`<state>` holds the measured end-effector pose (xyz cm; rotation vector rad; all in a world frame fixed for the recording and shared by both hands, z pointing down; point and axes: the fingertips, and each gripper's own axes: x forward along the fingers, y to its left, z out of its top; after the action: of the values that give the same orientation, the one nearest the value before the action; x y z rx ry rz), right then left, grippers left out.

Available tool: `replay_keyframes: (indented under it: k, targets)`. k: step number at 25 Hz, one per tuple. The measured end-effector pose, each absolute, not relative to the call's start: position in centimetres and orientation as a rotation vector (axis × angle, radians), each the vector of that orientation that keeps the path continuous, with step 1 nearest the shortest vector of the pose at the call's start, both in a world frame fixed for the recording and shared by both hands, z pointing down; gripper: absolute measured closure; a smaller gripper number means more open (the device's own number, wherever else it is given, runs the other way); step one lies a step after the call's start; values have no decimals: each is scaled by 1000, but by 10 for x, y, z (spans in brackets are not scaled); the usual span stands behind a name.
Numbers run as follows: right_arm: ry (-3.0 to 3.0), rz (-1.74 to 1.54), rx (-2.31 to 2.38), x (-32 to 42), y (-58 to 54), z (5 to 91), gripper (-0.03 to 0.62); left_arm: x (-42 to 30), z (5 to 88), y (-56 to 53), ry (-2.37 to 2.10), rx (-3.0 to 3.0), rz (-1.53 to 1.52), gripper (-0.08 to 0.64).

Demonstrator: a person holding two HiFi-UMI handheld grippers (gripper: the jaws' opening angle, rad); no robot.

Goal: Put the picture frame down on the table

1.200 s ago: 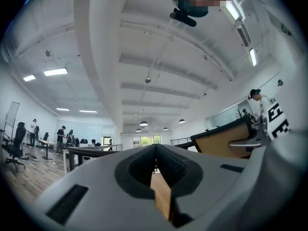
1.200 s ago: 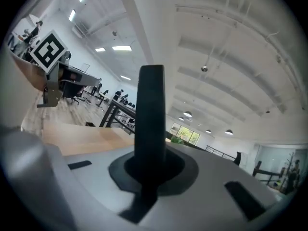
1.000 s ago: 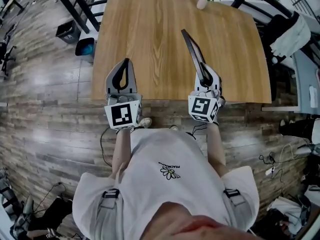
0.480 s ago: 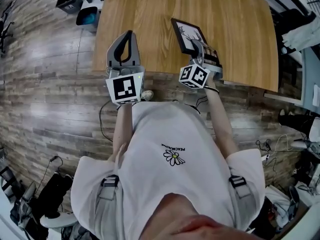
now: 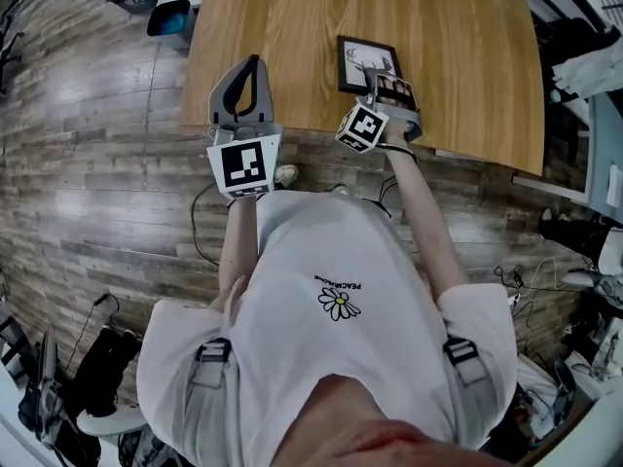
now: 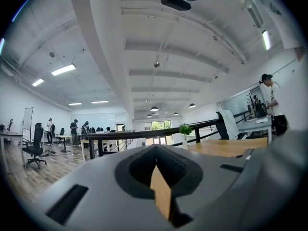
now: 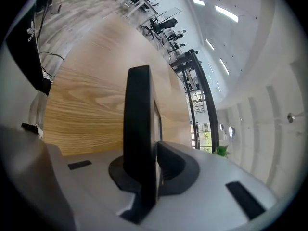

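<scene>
Lowered picture frame [image 5: 367,64] faces up, long axis away, right tool [image 5: 376,91] clamping it

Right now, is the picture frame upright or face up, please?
Face up, roughly flat: the picture frame shows its deer print from above. The right tongs grip its edge; contact with the table: cannot tell.

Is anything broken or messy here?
Nothing stands out. The picture frame looks whole, clamped in the right tongs over the wooden table, near its front edge. The left tongs are shut and empty.
</scene>
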<state>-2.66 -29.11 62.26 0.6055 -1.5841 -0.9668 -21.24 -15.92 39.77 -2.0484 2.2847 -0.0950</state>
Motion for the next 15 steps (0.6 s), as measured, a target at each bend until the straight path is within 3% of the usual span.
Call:
replay_keyframes:
  k: [15]
  targets:
    - [-1650, -865, 547, -27, -286, 635, 550, -206, 407, -163, 2278, -2082, -124, 545]
